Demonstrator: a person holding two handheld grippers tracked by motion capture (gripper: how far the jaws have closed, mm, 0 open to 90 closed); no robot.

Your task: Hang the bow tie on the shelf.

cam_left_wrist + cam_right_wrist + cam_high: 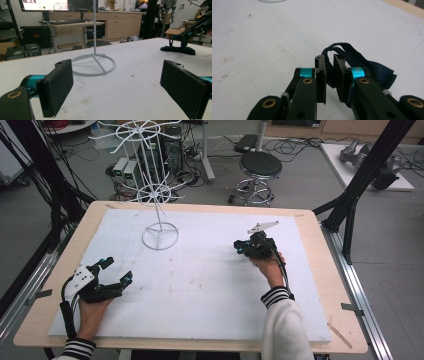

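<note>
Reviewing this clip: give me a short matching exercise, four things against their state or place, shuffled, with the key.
Things:
1. left gripper
2. right gripper
3. white wire stand
4. dark blue strap

States:
A. upright on the white board, far side
B. jaws nearly closed on a thin dark loop
C. jaws wide apart, nothing between them
D. lying crumpled on the board by the right gripper

Pairs: 1-C, 2-B, 3-A, 4-D

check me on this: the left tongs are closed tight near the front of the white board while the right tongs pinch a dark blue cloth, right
Not quite. The left tongs are wide open, their jaws far apart with nothing between them, as the left gripper view shows. The rest holds: they sit near the front of the white board, and the right tongs are closed on the dark blue cloth.
</note>
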